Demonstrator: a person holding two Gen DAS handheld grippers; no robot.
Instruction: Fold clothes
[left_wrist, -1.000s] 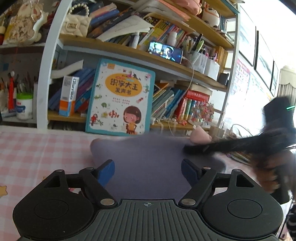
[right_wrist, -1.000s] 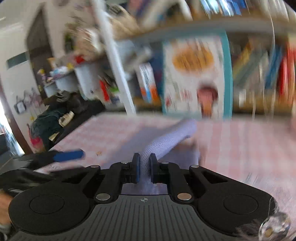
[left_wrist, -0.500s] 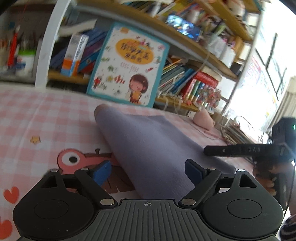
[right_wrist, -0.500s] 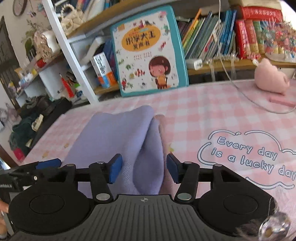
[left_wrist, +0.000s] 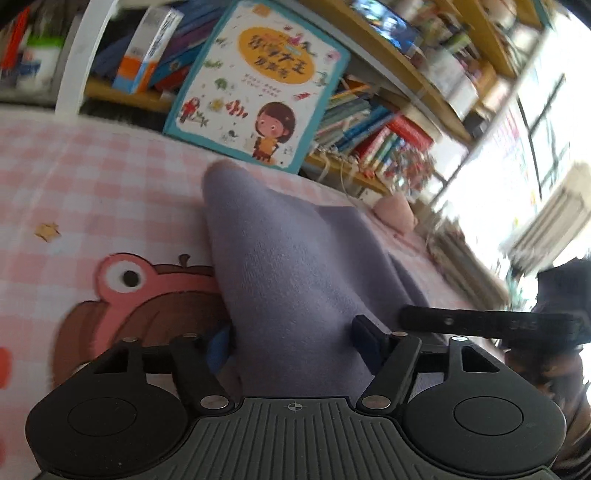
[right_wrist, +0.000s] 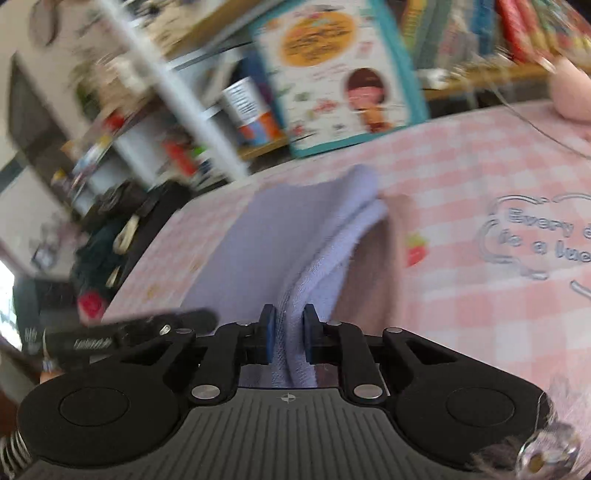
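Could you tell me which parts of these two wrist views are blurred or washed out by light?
Left wrist view: the window on the right is blown out white, the shelves smeared, the purple cloth fairly sharp. Right wrist view: heavier motion blur over the picture book and shelves, with the cloth between the right gripper clearest.

The left gripper (left_wrist: 295, 341) hung over a lavender garment (left_wrist: 288, 266) lying on a pink checked tablecloth (left_wrist: 92, 192), its jaws closing with a raised fold of the cloth between them. Whether the blue pads (left_wrist: 218, 349) already touched it was unclear. The right gripper (left_wrist: 487, 325) reached in from the right. A children's book (left_wrist: 258, 85) leaned against the bookshelf (left_wrist: 388, 81) behind.
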